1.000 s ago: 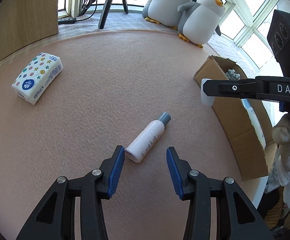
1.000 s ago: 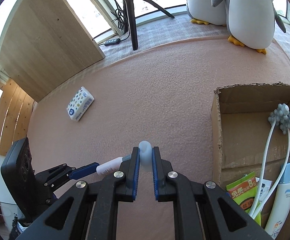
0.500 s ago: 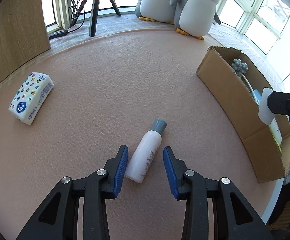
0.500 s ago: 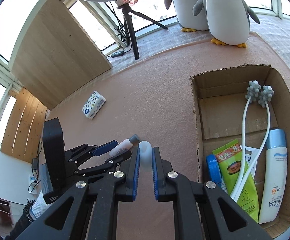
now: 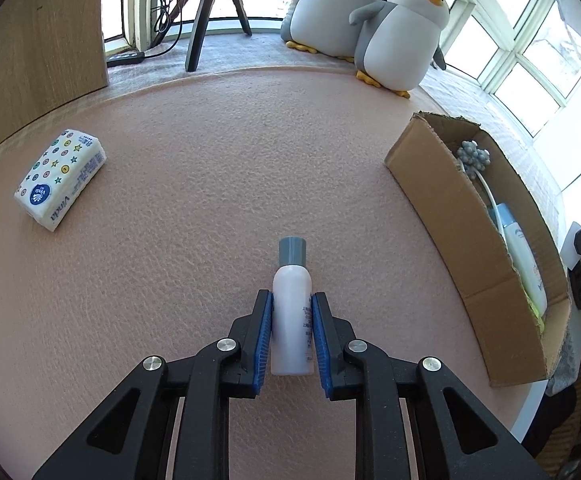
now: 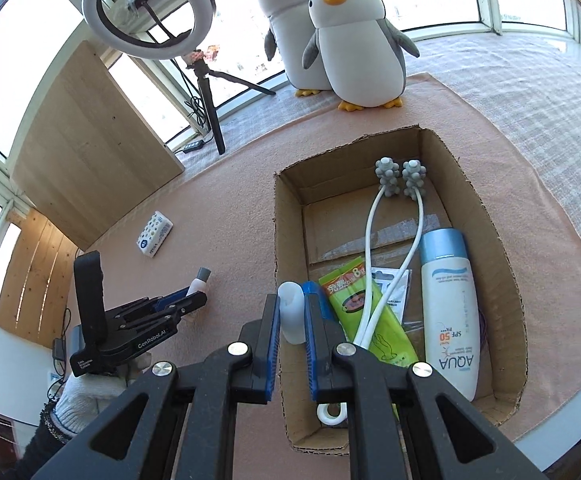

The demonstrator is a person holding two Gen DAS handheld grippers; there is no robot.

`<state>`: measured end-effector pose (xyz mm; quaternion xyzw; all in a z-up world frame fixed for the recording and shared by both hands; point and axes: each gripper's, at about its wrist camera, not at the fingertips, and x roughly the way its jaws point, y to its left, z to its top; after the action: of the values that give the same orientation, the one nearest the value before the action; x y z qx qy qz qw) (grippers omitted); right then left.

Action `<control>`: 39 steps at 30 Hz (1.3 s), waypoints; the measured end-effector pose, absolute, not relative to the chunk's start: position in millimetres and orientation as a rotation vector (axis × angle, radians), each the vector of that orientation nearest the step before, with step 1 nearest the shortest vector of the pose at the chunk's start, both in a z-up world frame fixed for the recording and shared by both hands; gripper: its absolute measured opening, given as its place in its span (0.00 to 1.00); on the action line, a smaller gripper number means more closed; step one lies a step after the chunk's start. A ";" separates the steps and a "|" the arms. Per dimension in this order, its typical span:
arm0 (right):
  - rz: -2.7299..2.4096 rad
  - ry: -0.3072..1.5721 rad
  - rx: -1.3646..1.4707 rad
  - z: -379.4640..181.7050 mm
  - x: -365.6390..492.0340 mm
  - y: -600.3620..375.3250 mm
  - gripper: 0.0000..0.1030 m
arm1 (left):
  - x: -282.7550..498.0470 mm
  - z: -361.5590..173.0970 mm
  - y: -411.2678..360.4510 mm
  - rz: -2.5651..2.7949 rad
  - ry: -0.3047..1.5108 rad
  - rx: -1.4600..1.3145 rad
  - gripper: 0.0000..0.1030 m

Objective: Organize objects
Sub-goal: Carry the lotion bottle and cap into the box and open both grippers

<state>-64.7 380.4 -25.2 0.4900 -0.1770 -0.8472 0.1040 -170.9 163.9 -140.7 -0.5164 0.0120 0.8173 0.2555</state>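
The left gripper (image 5: 291, 330) clamps a pale bottle (image 5: 291, 326) lying on the pink mat (image 5: 210, 200). The right gripper (image 6: 292, 314) pinches a small white bottle (image 6: 292, 312) above the near left edge of the cardboard box (image 6: 286, 220). A tissue pack (image 5: 60, 178) lies far left.

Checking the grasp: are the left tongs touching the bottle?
Touching. The left wrist view shows both blue pads of the left tongs pressed against the sides of the bottle, no gap visible.
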 end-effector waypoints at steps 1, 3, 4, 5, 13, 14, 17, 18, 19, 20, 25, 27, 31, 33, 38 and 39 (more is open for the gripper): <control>-2.509 -0.531 1.444 -25.0 -62.9 386.5 0.10 | -170.3 -137.0 164.8 2.219 0.023 -1.391 0.21; -2.522 -0.555 1.445 -25.5 -60.0 398.4 0.10 | -170.7 -128.6 168.6 2.220 0.008 -1.368 0.21; -2.530 -0.565 1.446 -26.1 -59.0 404.1 0.10 | -171.1 -124.3 170.5 2.222 -0.003 -1.357 0.21; -2.535 -0.575 1.448 -26.9 -58.6 408.8 0.10 | -171.9 -119.5 172.6 2.223 -0.019 -1.346 0.21; -2.531 -0.601 1.465 -33.9 -54.2 430.8 0.10 | -171.1 -79.8 216.1 2.205 -0.063 -1.227 0.21; -2.526 -0.599 1.467 -34.8 -54.2 431.9 0.10 | -170.9 -76.5 224.4 2.197 -0.063 -1.218 0.21; -2.512 -0.586 1.473 -37.3 -53.8 433.4 0.10 | -170.6 -72.0 249.1 2.178 -0.050 -1.198 0.21; -2.505 -0.580 1.477 -38.1 -54.1 433.5 0.10 | -170.4 -71.6 257.2 2.171 -0.044 -1.195 0.21; -2.498 -0.575 1.479 -38.9 -54.3 433.4 0.10 | -170.5 -71.3 264.4 2.166 -0.040 -1.192 0.21; -2.494 -0.570 1.481 -39.6 -54.1 433.0 0.10 | -170.2 -71.3 272.6 2.161 -0.035 -1.189 0.21; -2.472 -0.559 1.485 -42.9 -55.3 433.4 0.11 | -172.3 -72.5 302.7 2.139 -0.018 -1.184 0.21; -2.461 -0.553 1.476 -42.6 -55.8 432.9 0.17 | -172.7 -71.9 310.0 2.135 -0.011 -1.175 0.21; -2.439 -0.564 1.469 -39.8 -56.2 432.0 0.47 | -173.1 -69.4 315.6 2.148 -0.018 -1.165 0.68; -2.452 -0.550 1.462 -37.1 -55.9 431.1 0.51 | -172.5 -68.9 313.7 2.158 -0.013 -1.163 0.68; -2.456 -0.540 1.465 -34.0 -58.2 427.1 0.53 | -175.0 -70.7 299.4 2.179 -0.030 -1.182 0.68; -2.454 -0.542 1.464 -33.8 -58.3 425.8 0.54 | -175.2 -70.8 295.3 2.184 -0.035 -1.184 0.68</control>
<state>-58.3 425.8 -33.8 0.5000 -0.1850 -0.8380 0.1161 -175.2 295.3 -70.8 -0.4510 -0.0132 0.8321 0.3225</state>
